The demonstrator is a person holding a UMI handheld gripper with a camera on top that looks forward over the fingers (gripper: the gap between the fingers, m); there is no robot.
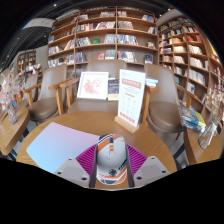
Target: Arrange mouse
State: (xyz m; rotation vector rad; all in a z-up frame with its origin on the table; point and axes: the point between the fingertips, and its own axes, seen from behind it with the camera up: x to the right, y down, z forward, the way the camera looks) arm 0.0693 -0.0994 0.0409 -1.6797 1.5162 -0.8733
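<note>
A white computer mouse [111, 158] with orange and dark stripes sits between my two fingers, its nose pointing away from me. My gripper [111, 163] is shut on it: the magenta pads [88, 160] press against both of its sides. The mouse is held over the near edge of a round wooden table [90, 125], next to a pale lilac mouse mat [55, 145] that lies to the left of the fingers.
An upright sign card [129, 96] stands on the table ahead to the right. A framed picture [93, 86] leans on a wooden chair beyond. A grey armchair [165, 108] is at the right. Bookshelves [110, 35] fill the back wall.
</note>
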